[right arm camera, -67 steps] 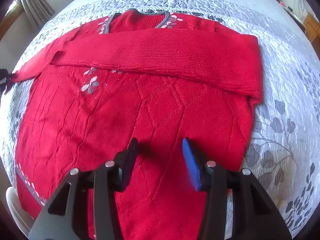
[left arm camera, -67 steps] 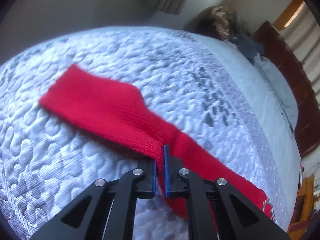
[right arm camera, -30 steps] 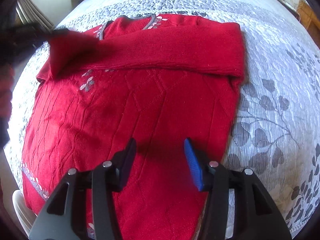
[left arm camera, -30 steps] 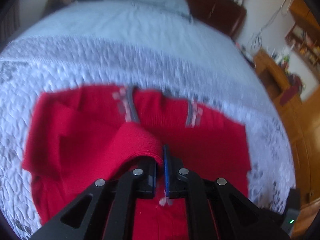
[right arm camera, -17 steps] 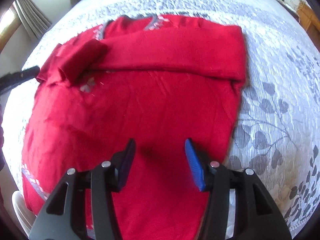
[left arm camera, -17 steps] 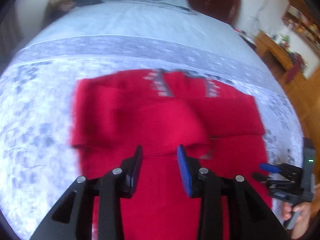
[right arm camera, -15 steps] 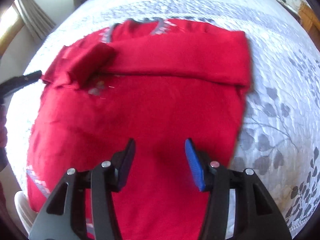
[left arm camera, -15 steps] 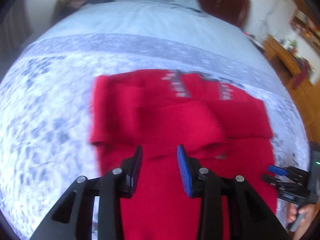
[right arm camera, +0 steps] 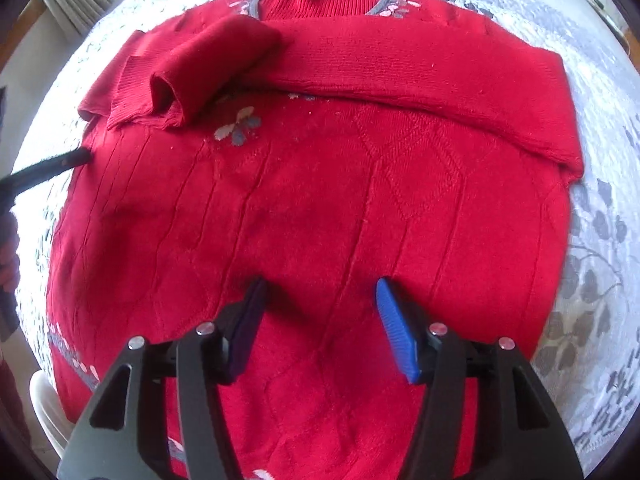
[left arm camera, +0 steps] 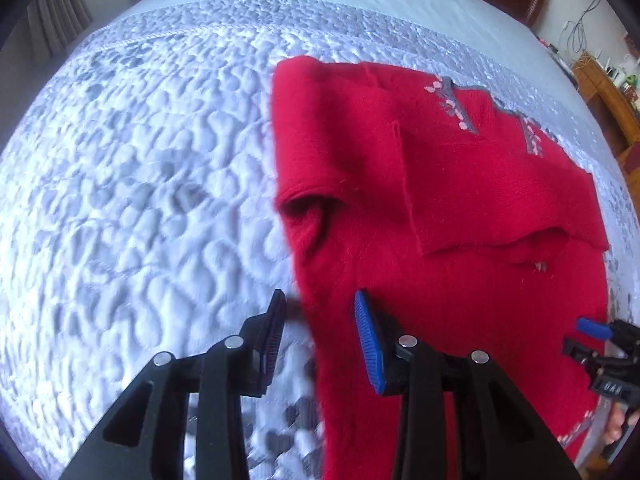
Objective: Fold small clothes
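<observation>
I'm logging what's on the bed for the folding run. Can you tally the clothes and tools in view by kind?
Red sweater: 1
Hand-held grippers: 2, left and right
Total: 3

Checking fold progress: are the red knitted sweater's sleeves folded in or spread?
Folded in: both sleeves of the red knitted sweater lie across its chest.

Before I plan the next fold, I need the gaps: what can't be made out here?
- Sweater hem: right wrist view, hidden behind the right hand-held gripper and cut by the bottom edge.
- Sweater's near side edge: left wrist view, smeared by motion blur.
- Right cuff: under the folded left sleeve.
</observation>
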`<act>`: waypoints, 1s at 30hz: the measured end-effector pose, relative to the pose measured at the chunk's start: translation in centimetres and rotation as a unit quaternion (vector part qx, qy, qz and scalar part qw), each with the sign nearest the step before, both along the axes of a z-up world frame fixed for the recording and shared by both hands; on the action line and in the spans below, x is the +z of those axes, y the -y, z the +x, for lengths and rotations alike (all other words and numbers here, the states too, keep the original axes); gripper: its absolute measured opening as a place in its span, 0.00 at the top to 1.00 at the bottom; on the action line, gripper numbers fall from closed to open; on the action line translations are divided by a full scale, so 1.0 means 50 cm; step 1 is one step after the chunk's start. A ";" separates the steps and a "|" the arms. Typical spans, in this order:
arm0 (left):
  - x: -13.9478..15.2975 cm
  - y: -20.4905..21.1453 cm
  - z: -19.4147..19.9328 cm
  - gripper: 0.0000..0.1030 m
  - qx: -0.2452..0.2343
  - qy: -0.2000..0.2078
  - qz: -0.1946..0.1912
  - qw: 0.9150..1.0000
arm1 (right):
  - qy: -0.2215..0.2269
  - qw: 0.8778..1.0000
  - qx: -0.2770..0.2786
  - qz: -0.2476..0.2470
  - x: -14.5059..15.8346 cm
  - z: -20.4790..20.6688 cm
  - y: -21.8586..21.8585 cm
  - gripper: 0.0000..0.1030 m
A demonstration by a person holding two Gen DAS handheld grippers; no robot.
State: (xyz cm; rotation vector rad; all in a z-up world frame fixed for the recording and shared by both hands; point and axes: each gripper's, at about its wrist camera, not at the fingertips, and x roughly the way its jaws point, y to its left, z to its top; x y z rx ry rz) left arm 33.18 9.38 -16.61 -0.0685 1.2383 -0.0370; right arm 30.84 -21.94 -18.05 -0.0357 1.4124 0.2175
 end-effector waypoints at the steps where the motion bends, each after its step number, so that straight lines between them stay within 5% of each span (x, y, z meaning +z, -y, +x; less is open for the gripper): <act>1: 0.007 -0.006 -0.014 0.59 0.004 0.006 0.012 1.000 | 0.004 1.000 0.006 0.008 0.014 0.003 -0.012 0.48; 3: 0.020 -0.019 -0.049 0.47 0.010 0.025 0.022 0.999 | 0.016 0.999 0.025 0.035 0.053 0.014 -0.058 0.48; 9: 0.002 -0.061 -0.086 0.46 0.017 0.030 -0.015 0.999 | 0.020 0.996 0.063 0.057 0.104 0.098 -0.227 0.50; 19: 0.005 -0.099 -0.054 0.38 0.033 0.034 -0.054 0.997 | -0.028 0.998 0.018 0.050 -0.001 0.242 -0.351 0.51; 23: 0.021 -0.113 -0.043 0.38 0.065 0.049 -0.015 0.997 | -0.027 0.999 0.014 0.042 -0.019 0.252 -0.357 0.48; 30: 0.027 -0.134 -0.035 0.37 0.097 0.053 -0.024 0.994 | -0.027 0.999 0.015 0.027 -0.031 0.279 -0.411 0.35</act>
